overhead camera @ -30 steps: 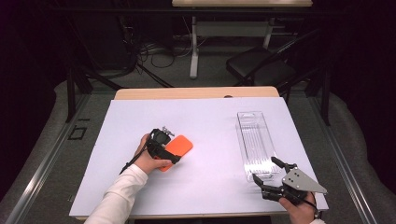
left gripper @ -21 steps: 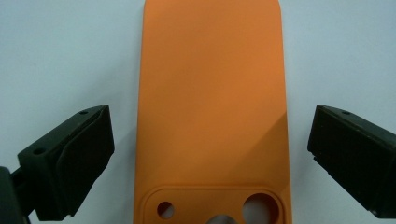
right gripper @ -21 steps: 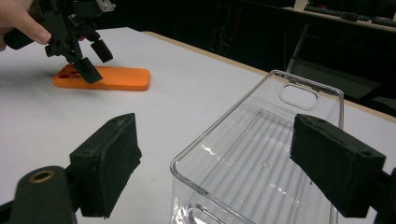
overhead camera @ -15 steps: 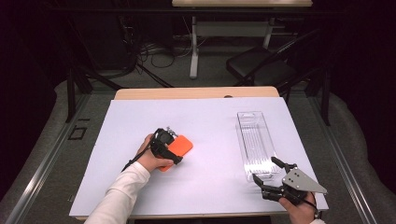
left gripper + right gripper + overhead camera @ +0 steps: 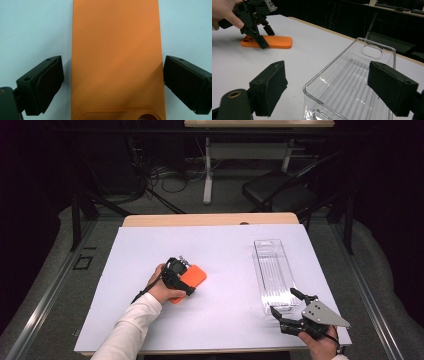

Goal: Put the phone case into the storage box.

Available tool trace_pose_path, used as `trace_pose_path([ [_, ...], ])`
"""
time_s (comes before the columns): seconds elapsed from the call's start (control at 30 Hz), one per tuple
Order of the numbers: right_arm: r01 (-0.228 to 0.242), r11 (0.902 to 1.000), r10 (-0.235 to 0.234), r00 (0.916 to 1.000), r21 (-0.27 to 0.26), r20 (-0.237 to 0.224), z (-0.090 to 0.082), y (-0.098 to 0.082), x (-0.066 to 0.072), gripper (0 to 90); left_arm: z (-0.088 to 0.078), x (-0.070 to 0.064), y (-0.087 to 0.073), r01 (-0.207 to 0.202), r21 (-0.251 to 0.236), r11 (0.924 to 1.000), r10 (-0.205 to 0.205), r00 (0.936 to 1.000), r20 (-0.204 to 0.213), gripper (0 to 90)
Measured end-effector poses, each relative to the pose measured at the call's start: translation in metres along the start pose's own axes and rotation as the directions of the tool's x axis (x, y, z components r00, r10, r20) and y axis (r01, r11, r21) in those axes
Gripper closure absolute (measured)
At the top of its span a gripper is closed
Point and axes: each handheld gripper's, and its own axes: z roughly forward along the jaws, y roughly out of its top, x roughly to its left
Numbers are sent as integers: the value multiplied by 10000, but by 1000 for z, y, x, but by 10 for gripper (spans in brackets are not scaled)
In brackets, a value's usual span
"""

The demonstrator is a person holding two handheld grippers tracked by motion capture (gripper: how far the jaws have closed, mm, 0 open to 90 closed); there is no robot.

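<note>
An orange phone case (image 5: 196,276) lies flat on the white table sheet, left of centre. My left gripper (image 5: 186,282) points down over it and is open. In the left gripper view the case (image 5: 115,37) runs up between the two pads (image 5: 47,82), with a narrow gap on the left side. A clear plastic tray (image 5: 272,270) lies lengthwise at the right. My right gripper (image 5: 284,301) is open at the tray's near end, its jaws apart on either side of the near corner (image 5: 319,100). Farther off are the case (image 5: 279,41) and the left gripper (image 5: 267,38).
The white sheet (image 5: 225,245) covers a wooden table whose back edge (image 5: 210,220) shows beyond it. A dark chair (image 5: 280,192) and a desk leg (image 5: 207,175) stand on the floor behind the table.
</note>
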Motion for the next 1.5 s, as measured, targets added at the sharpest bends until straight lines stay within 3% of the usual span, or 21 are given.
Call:
trace_pose_path([
  [0.3,7,10000,-7,10000,-19,-9,0,0,0,147,-1,0,0,51,35,10000,-52,9999,142,72],
  [0.53,20,10000,-20,10000,2,16,0,0,-1,147,-3,-1,0,53,-23,10000,-53,9999,156,153],
  [1.13,-6,10000,6,10000,-3,20,0,0,-1,147,-5,1,0,284,41,9996,-285,9995,108,160],
  [1.3,-16,10000,16,10000,-21,5,0,0,0,147,-14,3,-1,698,-84,9975,-696,9973,243,161],
  [1.5,18,10000,-18,10000,41,-4,0,0,0,147,-28,2,-3,741,62,9972,-741,9972,86,161],
])
